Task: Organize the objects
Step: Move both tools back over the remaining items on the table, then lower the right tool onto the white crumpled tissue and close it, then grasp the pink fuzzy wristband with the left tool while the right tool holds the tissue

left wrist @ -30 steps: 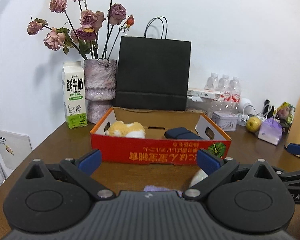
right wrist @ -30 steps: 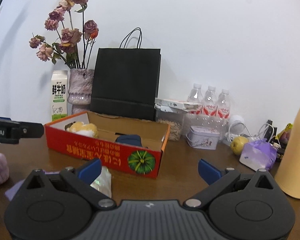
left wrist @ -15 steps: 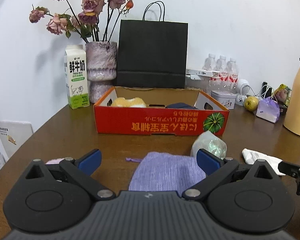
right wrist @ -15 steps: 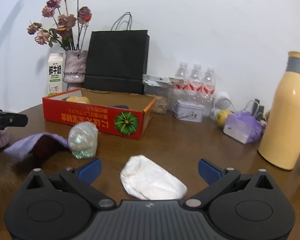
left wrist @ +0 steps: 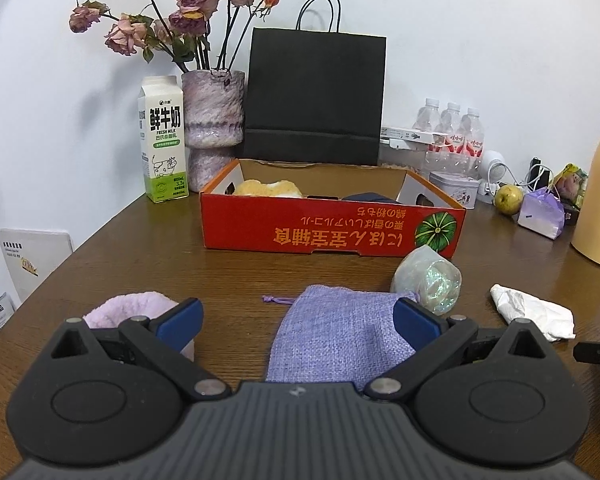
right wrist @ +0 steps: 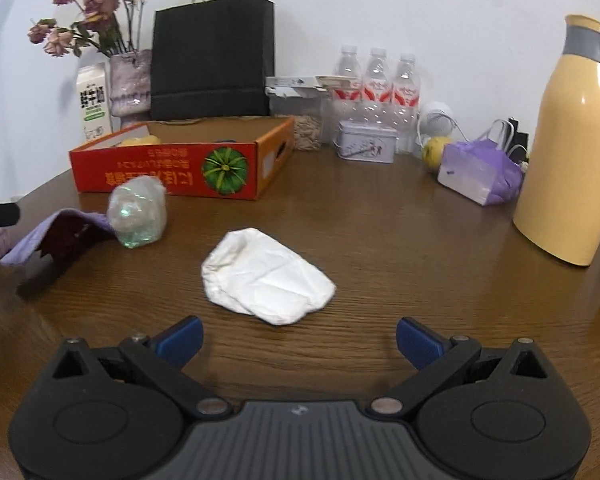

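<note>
On the brown wooden table (left wrist: 228,272) in the left wrist view, our left gripper (left wrist: 296,318) has pulled back from the red cardboard box (left wrist: 332,228), jaws spread wide and empty above the purple burlap pouch (left wrist: 336,336). The pink knit item (left wrist: 136,310), unseen a second ago, sits partly hidden behind our left finger. In the right wrist view, our right gripper (right wrist: 298,336) gapes wide too, and the crumpled white cloth (right wrist: 266,276) now lies just ahead of it. The iridescent wrapped ball (right wrist: 138,214) touches the pouch; the box's contents are mostly hidden.
</note>
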The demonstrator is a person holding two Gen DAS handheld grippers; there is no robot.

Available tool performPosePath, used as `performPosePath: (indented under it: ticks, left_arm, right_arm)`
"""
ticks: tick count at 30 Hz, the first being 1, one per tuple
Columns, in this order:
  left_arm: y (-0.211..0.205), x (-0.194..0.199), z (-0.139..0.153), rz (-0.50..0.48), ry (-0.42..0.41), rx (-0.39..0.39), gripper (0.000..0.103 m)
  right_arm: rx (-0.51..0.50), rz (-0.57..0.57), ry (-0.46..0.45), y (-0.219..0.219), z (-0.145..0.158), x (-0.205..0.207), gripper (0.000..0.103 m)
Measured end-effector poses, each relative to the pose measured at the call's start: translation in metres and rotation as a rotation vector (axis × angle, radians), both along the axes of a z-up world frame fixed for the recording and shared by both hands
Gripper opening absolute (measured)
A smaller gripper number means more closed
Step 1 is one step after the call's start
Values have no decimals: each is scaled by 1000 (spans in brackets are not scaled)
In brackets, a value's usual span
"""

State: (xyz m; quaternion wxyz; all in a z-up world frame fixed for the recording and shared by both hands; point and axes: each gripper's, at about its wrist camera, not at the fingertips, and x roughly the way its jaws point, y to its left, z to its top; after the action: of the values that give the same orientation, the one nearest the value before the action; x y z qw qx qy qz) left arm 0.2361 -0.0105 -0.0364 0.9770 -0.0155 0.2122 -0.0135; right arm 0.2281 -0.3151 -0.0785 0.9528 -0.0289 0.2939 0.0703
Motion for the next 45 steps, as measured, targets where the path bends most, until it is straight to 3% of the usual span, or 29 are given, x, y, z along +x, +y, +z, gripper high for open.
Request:
performPosePath:
  ticks: [9, 14, 16, 28, 31, 36, 45]
  left_arm:
    - [1, -1, 0, 5, 4, -2, 103]
    - [2, -1, 0, 0, 5, -8, 103]
    - [2, -2, 1, -3, 1, -8, 103]
    - [0, -4, 3, 0, -11, -4, 103]
    - [2, -4, 3, 11, -12, -7, 103]
    - [8, -4, 3, 30, -7, -25, 103]
    - [22, -13, 6, 53, -9, -52, 103]
  right_arm:
    - [-77, 51, 50, 12, -7, 44, 103]
    - [-49, 90, 75, 21, -9, 65, 103]
    - [9, 105, 107, 19, -10, 74, 103]
    - [11, 142, 105, 24, -10, 82, 103]
    - [15, 141, 97, 24, -9, 80, 96]
    - [14, 152, 71, 33, -6, 73, 72]
    - [-7, 130, 26, 45, -2, 58, 51]
